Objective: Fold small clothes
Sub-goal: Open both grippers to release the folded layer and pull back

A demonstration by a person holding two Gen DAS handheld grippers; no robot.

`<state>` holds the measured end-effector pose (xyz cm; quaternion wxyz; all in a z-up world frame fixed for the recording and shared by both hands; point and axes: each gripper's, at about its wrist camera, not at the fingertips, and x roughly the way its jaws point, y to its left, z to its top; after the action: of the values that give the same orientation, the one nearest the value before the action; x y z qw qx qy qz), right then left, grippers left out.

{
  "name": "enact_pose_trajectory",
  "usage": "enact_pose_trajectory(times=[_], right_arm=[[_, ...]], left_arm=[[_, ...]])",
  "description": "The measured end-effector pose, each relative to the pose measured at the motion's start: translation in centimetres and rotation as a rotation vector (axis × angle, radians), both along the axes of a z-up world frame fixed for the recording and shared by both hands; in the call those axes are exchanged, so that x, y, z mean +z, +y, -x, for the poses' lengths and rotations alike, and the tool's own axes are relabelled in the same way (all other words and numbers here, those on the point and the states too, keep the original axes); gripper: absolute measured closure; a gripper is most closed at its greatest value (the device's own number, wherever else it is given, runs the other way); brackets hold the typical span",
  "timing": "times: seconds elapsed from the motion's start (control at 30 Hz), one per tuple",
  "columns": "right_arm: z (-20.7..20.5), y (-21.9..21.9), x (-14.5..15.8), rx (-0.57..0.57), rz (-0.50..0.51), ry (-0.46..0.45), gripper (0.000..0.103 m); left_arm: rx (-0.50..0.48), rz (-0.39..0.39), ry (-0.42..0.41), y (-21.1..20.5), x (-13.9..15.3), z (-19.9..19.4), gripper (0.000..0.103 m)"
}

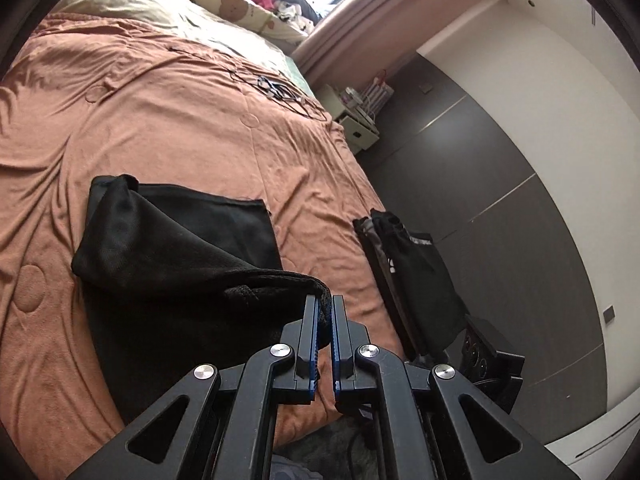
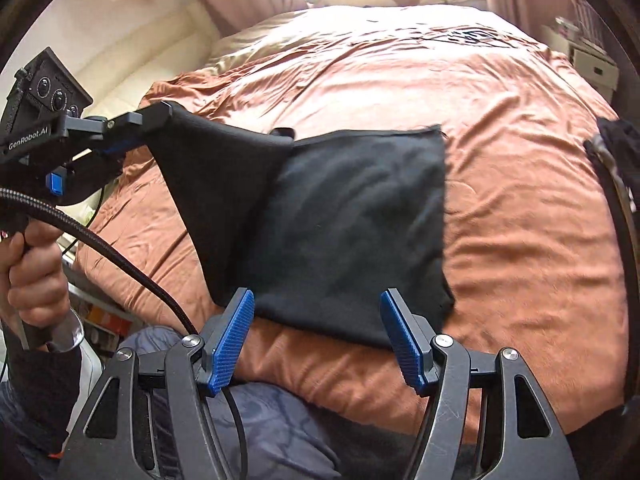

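Note:
A black garment [image 2: 352, 216] lies on the brown bedspread [image 2: 500, 128], partly folded. My left gripper [image 1: 324, 300] is shut on one corner of the black garment [image 1: 168, 248] and holds that corner lifted above the bed. From the right wrist view the left gripper [image 2: 160, 114] shows at the left, with the cloth stretched down from it in a taut triangle. My right gripper [image 2: 316, 304] hangs open over the garment's near edge, blue pads [image 2: 230, 344] apart, nothing between them.
A second dark garment pile [image 1: 404, 264] sits at the bed's right edge. Cables and small items [image 1: 280, 90] lie further up the bedspread [image 1: 180, 120], pillows [image 1: 240, 4] at the head. A nightstand [image 1: 356, 120] stands beside the bed. A hand [image 2: 32, 272] grips the left handle.

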<state>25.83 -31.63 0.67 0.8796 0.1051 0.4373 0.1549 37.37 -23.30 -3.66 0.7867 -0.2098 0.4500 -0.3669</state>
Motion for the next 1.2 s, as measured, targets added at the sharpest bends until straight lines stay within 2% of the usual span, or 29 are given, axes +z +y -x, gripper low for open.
enact_pose_trajectory(times=[0.13,0.2,0.27,0.37,0.47,0.6,0.73,0.87,1.0,1.1,1.13,1.2], right_arm=[[0.5,-0.9,-0.2,-0.018,-0.009,0.022,0.039],[0.4,-1.1,-0.6,-0.022,-0.011,0.036,0.039],[0.1,-1.3,-0.9,-0.025,-0.012,0.054,0.039],[-0.3,-1.5,-1.6,-0.032,-0.005,0.076,0.039],[-0.8,-1.3,-2.2,-0.032,0.003,0.095,0.039],[-1.9,-0.9,-3.3,-0.029,0.047,0.118,0.039],[-2.6,-0.1,-3.8,-0.015,0.093,0.128,0.039],[-3.5,0.7,-4.2,0.001,0.135,0.139,0.039],[-4.4,0.2,-4.2,-0.008,0.104,0.137,0.039],[-4.9,-0.1,-4.3,-0.014,0.119,0.125,0.039],[-5.0,-0.1,-4.3,-0.015,0.126,0.123,0.041],[-5.3,-0.2,-4.6,-0.009,0.136,0.137,0.054]], left_arm=[[-0.084,-0.023,0.035,-2.9,-1.7,0.3,0.097],[-0.135,-0.042,0.076,-4.1,-2.8,0.4,0.092],[-0.153,-0.047,0.099,-4.1,-3.6,0.3,0.073],[-0.108,-0.07,0.091,-2.5,-4.0,0.2,0.057],[-0.065,-0.104,0.092,-0.6,-4.3,0.2,0.056],[-0.003,-0.191,0.086,2.5,-5.1,-0.2,0.056],[0.025,-0.254,0.102,4.6,-6.9,-0.4,0.056],[0.039,-0.314,0.129,6.1,-9.1,-0.5,0.056],[0.045,-0.353,0.162,7.1,-11.0,-0.4,0.056],[0.035,-0.385,0.184,7.3,-12.4,-0.5,0.056],[0.03,-0.399,0.19,7.2,-12.7,-0.6,0.056],[0.021,-0.415,0.197,6.9,-13.4,-0.6,0.056]])
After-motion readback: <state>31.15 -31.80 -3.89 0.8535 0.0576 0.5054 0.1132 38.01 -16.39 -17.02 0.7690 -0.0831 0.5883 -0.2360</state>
